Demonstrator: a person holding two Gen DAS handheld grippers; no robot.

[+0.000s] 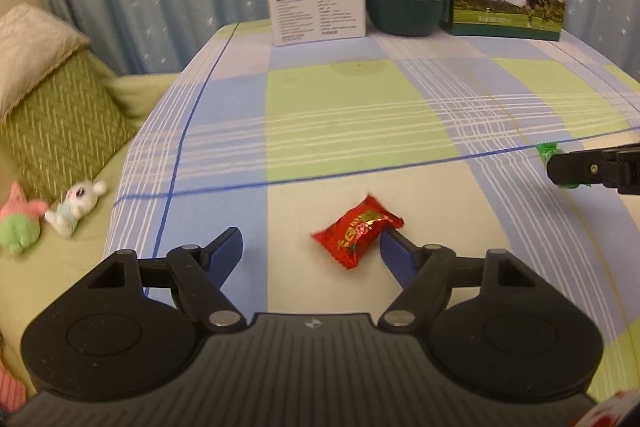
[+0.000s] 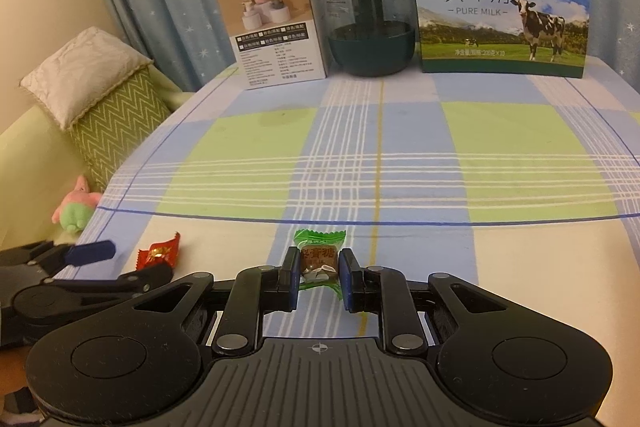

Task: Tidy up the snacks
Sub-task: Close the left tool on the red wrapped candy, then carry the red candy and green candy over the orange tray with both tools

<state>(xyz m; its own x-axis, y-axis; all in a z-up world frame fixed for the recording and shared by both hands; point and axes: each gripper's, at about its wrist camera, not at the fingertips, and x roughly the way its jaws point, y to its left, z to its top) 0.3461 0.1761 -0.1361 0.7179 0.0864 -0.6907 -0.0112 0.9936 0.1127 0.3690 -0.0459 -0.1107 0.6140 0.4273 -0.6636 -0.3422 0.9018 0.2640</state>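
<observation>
A red wrapped candy [image 1: 356, 231] lies on the checked tablecloth, just ahead of my left gripper [image 1: 312, 247], close to its right finger. The left gripper is open and empty. The red candy also shows in the right wrist view [image 2: 160, 251], with the left gripper [image 2: 124, 263] beside it. My right gripper [image 2: 319, 267] is shut on a green wrapped candy [image 2: 319, 259], low over the cloth. In the left wrist view the right gripper's finger [image 1: 580, 169] hides most of the green candy [image 1: 547, 150].
At the table's far edge stand a white humidifier box [image 2: 276, 27], a dark green glass jar [image 2: 370, 23] and a milk carton [image 2: 500, 3]. A sofa with a green cushion [image 1: 60, 123] and plush toys [image 1: 76, 207] lies left of the table [image 2: 400, 155].
</observation>
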